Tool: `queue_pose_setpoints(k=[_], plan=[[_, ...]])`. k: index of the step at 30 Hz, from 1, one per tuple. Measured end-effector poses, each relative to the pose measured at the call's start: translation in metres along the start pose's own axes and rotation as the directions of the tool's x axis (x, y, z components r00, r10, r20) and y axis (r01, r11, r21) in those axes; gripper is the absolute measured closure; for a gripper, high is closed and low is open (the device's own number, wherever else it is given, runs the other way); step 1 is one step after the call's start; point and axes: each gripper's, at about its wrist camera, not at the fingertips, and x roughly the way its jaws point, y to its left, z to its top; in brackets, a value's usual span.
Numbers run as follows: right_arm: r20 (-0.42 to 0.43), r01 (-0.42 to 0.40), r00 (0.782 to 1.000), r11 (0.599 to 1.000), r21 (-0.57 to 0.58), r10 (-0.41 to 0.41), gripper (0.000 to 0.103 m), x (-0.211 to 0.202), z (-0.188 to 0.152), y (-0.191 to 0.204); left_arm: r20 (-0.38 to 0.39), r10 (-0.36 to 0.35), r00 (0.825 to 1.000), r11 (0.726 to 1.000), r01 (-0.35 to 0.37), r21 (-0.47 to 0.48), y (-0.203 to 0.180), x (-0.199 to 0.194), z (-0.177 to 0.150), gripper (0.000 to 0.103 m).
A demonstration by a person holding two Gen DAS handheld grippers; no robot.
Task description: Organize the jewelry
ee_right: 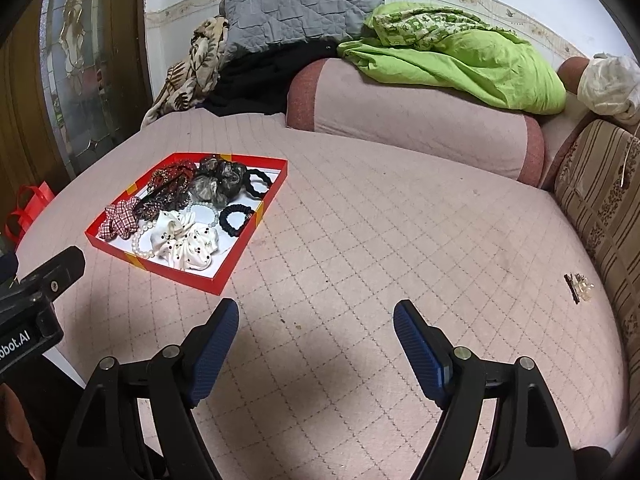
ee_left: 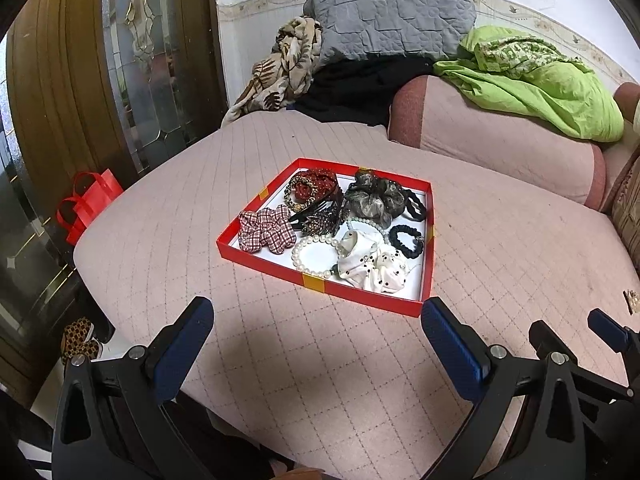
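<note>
A shallow red tray lies on the pink quilted bed. It holds a checked scrunchie, a white dotted scrunchie, a pearl bracelet, black hair ties, a grey scrunchie and a red one. My left gripper stands open just short of the tray's near edge, nothing between its fingers. My right gripper is open over bare quilt to the right of the tray. A small hair clip lies alone far right.
A pink bolster, a green cloth and a grey pillow line the far side. A striped cushion borders the right. A red bag and a glazed wooden door stand beyond the bed's left edge.
</note>
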Motion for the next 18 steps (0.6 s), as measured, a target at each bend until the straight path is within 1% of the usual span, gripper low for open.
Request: queue_pose_setpoints(k=[9,18], plan=[[-0.006,-0.001,1.0,1.0,-0.006,0.001,0.019,0.001,-0.0015,0.0023,-0.01,-0.014,1.0,1.0,0.014,-0.004,-0.0008,0.0011,-0.0018,0.0],[-0.006,0.003,1.0,1.0,-0.016,-0.003,0.019,-0.0003,-0.0027,0.007,-0.037,-0.028,0.999,0.999,0.027,-0.027,0.0023,0.0058,-0.0025,0.0]])
